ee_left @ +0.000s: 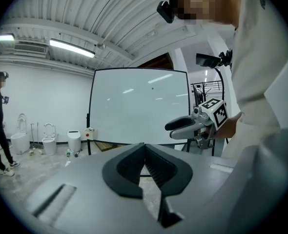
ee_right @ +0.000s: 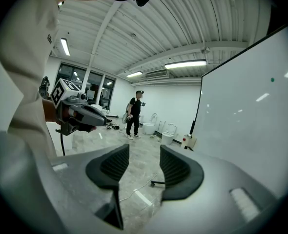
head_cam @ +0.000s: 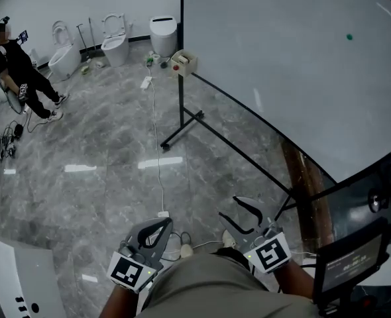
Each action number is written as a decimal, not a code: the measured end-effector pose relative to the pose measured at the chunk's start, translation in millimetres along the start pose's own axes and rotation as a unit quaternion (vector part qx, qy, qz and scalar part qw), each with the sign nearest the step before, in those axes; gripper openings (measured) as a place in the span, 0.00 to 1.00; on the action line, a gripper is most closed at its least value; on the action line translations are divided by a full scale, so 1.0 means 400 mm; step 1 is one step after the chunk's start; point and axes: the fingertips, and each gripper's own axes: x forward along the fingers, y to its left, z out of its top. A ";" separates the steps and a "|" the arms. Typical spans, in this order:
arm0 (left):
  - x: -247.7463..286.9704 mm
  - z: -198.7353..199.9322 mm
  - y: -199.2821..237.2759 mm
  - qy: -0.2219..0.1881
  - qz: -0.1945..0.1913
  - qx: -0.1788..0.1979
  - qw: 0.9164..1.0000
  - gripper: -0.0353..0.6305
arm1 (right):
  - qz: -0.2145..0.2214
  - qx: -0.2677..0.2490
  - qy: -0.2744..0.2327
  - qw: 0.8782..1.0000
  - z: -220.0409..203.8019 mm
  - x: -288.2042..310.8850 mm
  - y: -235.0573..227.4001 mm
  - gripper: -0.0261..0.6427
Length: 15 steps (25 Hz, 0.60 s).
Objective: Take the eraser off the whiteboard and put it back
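Lowest in the head view, against the person's beige shirt, both tongs are held at waist height, pointing out over the floor rather than at the board. This looks like a resting carry, not a reach. The left tongs [head_cam: 164, 222] are closed tip to tip with nothing between them, and the left gripper view shows the ribbed pads meeting at a point [ee_left: 144, 146]. The right tongs [head_cam: 228, 208] stand partly open and empty, and only floor shows through the gap [ee_right: 144, 150].

Beyond them a white cable [head_cam: 159, 158] trails up the marbled floor [head_cam: 96, 177] towards the foot of the whiteboard [head_cam: 301, 78]. The board fills the upper right of the frame on a black wheeled stand.

A small pale block with a red spot [head_cam: 184, 62] sits at the board's lower left corner, well away from both tongs. It is probably the eraser, parked low on the frame where it is easy to reach, but it is too small to be sure. A green dot [head_cam: 349, 37] is high on the board.

With the block on the board and both tongs empty, this fits either the eraser waiting to be lifted or one already returned.

Farthest off, at the upper left, toilets [head_cam: 114, 45] line the wall beside a person in black [head_cam: 23, 71].
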 end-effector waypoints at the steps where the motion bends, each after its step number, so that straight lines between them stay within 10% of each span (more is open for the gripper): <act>1: -0.006 -0.003 -0.001 -0.001 -0.002 -0.001 1.000 0.07 | -0.001 -0.002 0.001 1.000 0.001 -0.002 0.008 0.34; 15: -0.043 -0.018 -0.022 -0.005 -0.027 0.007 1.000 0.06 | -0.030 -0.008 0.008 1.000 0.005 -0.035 0.063 0.33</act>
